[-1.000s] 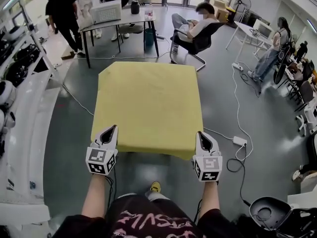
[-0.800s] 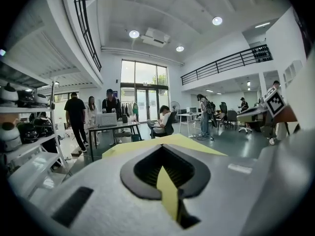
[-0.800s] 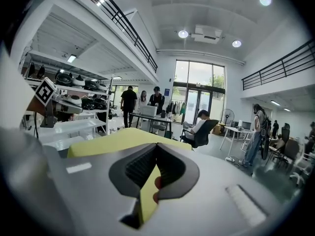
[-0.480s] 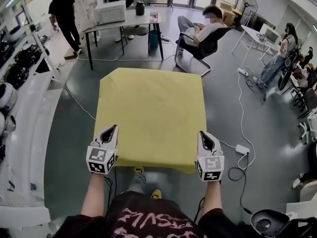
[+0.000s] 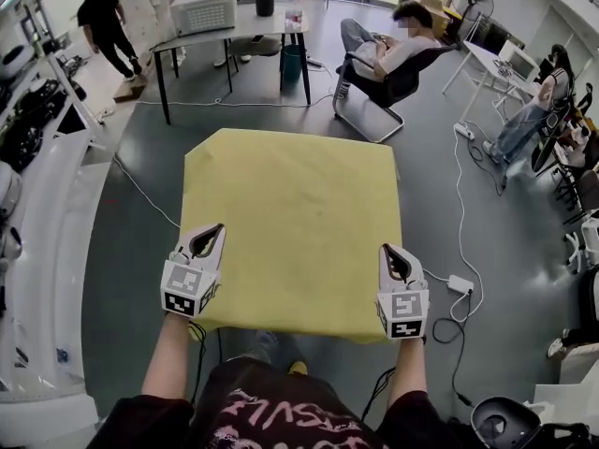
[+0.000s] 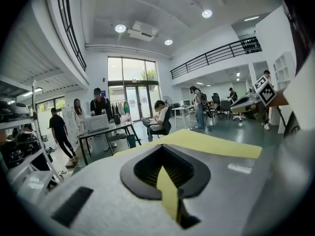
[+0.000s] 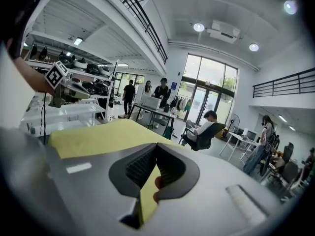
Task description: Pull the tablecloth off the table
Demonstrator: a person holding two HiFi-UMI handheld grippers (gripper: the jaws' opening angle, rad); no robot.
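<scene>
A yellow tablecloth point(image 5: 290, 213) lies spread over a square table in the middle of the head view, its near edge lifted toward me. My left gripper point(image 5: 211, 233) is shut on the cloth's near left corner; a strip of the yellow tablecloth point(image 6: 168, 193) shows pinched between its jaws. My right gripper point(image 5: 390, 253) is shut on the near right corner, where a fold of the yellow tablecloth point(image 7: 146, 195) sits clamped between the jaws. The table under the cloth is hidden.
A grey table point(image 5: 225, 26) with a white box stands at the back left. A person sits in a black chair point(image 5: 393, 73) behind the cloth. A white power strip point(image 5: 459, 282) and cables lie on the floor at right. White shelving point(image 5: 37, 213) runs along the left.
The cloth's near edge has come toward me with both grippers, which stay shut on its corners. The view has shifted back, and the standing person at back left has walked further left.
</scene>
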